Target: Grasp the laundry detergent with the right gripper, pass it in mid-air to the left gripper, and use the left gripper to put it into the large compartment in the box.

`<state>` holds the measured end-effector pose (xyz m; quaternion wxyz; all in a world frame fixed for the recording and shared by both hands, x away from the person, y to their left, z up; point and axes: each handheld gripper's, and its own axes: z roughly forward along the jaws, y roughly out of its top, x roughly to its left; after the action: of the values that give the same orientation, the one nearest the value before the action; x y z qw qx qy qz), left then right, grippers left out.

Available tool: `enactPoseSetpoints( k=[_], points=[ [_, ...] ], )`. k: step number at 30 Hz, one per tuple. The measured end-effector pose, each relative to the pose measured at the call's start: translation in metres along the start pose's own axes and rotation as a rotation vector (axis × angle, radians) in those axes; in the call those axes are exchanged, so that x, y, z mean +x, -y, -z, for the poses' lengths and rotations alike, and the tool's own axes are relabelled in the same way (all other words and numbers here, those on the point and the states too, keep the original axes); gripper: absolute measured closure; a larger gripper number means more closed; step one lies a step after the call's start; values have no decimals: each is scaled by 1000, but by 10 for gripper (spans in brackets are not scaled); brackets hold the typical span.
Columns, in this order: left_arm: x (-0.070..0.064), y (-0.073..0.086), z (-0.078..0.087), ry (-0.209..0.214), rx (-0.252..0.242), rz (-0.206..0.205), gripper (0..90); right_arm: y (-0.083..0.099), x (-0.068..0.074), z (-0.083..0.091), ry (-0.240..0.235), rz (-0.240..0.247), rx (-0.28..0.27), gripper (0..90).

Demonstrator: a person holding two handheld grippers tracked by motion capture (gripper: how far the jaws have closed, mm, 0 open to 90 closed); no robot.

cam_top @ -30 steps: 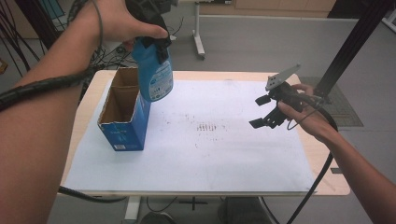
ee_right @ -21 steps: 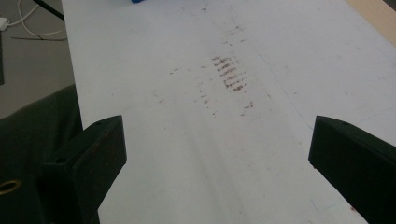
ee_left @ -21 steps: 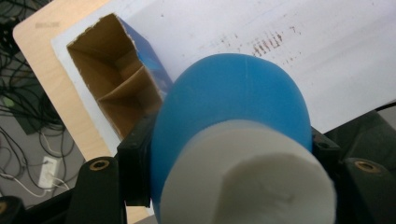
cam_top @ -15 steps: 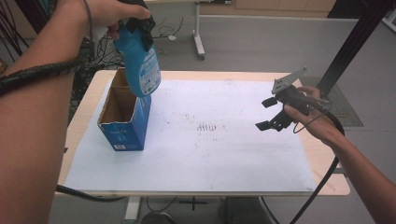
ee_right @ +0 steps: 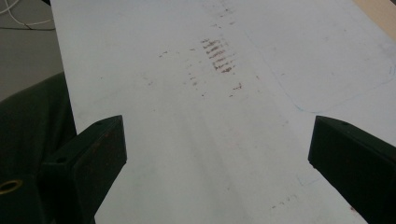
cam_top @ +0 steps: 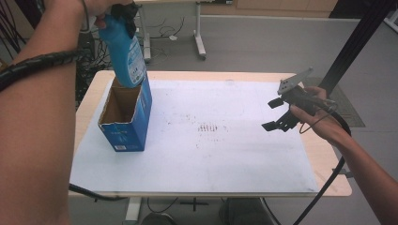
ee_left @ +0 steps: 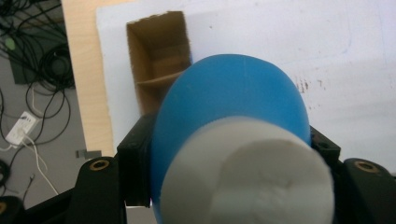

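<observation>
One bottle (cam_top: 126, 54), clamped in the left gripper (cam_top: 123, 11), hangs upright just above the box (cam_top: 126, 117) mouth (long axis vertical); right gripper (cam_top: 277, 114) fingers spread wide, idle over the worktop (cam_top: 211, 154).

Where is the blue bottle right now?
In the high view the blue bottle hangs at far left, clamped by the left gripper, its base just above the open blue box.

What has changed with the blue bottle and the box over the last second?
The left gripper has lifted the blue bottle higher, so its base is now level with the rim of the open blue box at the far end, tilted slightly. Its jaws stay clamped near the white cap. The box has not moved, and the right gripper still hovers open over the white sheet.
</observation>
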<state>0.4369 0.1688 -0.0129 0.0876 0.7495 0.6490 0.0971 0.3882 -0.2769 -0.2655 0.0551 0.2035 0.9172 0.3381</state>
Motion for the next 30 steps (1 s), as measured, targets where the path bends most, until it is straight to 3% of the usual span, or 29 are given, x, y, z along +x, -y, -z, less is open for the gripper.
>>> enactPoseSetpoints(
  k=[7, 17, 24, 30],
  points=[
    [16, 0, 0, -13, -8, 96, 367, 0, -1, 2, 12, 11, 6, 42],
    [36, 4, -8, -28, -20, 189, 367, 2, -2, -1, 20, 15, 25, 43],
    [48, 9, -13, -55, -16, 226, 367, 1, -3, -1, 13, 14, 21, 43],
    [57, 14, -24, -54, -14, 250, 367, 0, -2, -4, 5, 18, 27, 44]
  ],
)
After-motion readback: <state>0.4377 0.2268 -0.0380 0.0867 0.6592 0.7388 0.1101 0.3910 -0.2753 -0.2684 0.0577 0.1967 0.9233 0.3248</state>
